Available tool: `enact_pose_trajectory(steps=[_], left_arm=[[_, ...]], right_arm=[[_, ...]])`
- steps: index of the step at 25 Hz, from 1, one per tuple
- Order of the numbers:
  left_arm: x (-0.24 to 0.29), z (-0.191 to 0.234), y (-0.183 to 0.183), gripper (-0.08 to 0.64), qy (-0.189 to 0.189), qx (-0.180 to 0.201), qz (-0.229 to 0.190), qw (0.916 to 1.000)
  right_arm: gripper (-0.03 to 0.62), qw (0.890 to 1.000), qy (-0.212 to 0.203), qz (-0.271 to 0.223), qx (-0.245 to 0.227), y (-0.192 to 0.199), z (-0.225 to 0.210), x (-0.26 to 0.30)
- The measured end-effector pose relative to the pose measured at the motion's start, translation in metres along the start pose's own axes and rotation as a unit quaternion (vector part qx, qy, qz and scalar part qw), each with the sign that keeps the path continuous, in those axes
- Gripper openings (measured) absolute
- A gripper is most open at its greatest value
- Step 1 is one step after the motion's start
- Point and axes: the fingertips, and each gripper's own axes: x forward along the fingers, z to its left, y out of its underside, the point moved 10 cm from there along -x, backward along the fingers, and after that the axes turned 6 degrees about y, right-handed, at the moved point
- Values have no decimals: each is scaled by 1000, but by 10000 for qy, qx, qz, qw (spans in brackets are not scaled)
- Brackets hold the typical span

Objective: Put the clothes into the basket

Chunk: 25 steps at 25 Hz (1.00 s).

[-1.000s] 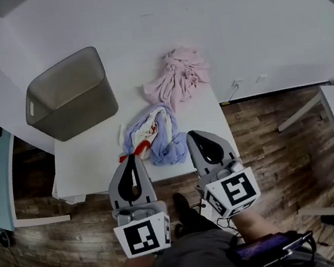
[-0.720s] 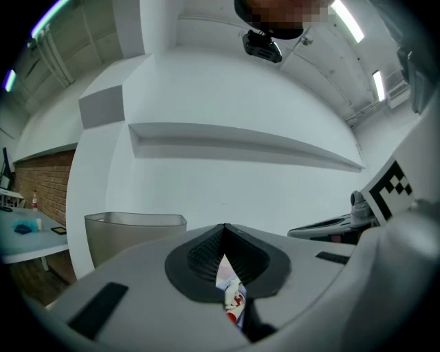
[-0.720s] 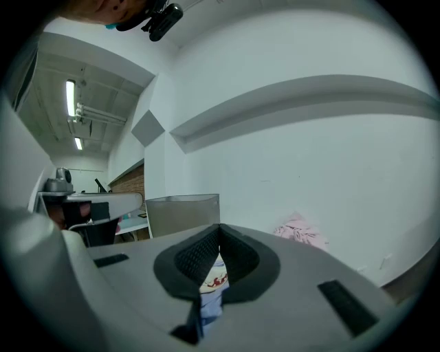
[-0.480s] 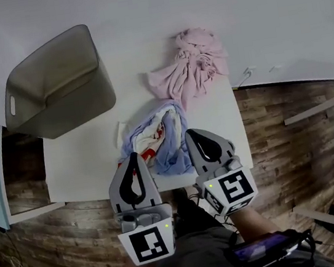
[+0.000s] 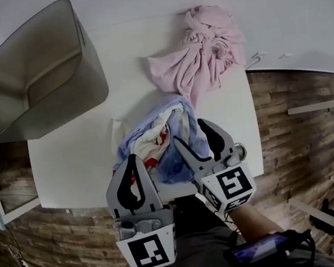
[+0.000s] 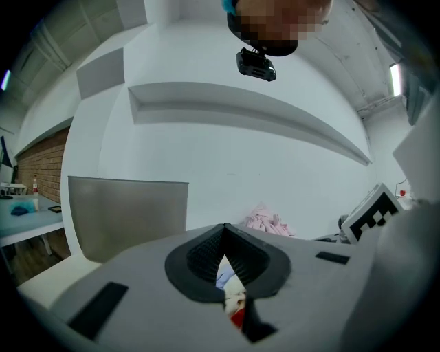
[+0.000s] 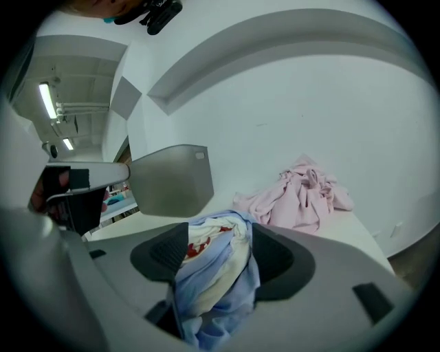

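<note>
The blue garment (image 5: 155,134) lay crumpled on the white table (image 5: 79,168), close to its near edge and nearer the right corner than the left. It was a pale lavender-blue bundle, folded over on itself, with a white lining or second layer showing in the middle and a patch of red print on that white. The pink garment (image 5: 204,49) sat apart from it by the far right corner, a loose heap of soft pink cloth twisted into knots at the top, with one flat flap spread toward the blue bundle. The basket (image 5: 57,109), grey, translucent and empty, with a slot handle in its short wall, stood upright toward the far left corner.

The right tongs (image 5: 189,130) had just been opening and stood wide apart at the near edge of the table, one jaw on each side of the blue garment's near right end. In the right gripper view (image 7: 220,230) the blue cloth (image 7: 216,275) filled most of the gap between the dark ribbed pads (image 7: 165,251), not clamped, with the pink heap (image 7: 295,196) and the basket (image 7: 172,182) beyond.

The left tongs (image 5: 131,158) were closed tip to tip with nothing in them, at the near edge just beside the bundle's left end. The left gripper view (image 6: 223,230) showed a sliver of white and red cloth (image 6: 232,295) behind the closed jaws.
</note>
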Motion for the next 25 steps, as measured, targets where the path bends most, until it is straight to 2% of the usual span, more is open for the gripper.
enact_pose_trajectory(steps=[2,6,12,16,22,25], left_arm=[[3,0,5,5,1,-41,42,10000],[6,4,13,5,-29,-42,162,9999],[5,14,18,5,-144,-69,229,9996],[6,17,21,5,-190,-119,249,9994],[1,18,19,5,-262,-159,264,9992],[-1,19,15,5,-332,-145,221,9991]], right_arm=[[326,9999,-12,160,29,8,-2,9],[366,9985,-88,526,109,22,-4,28],[420,9969,-120,771,95,30,-7,49],[422,9959,-220,867,123,32,-6,55],[264,9953,-396,878,22,30,0,56],[148,9956,-399,827,-170,26,2,55]])
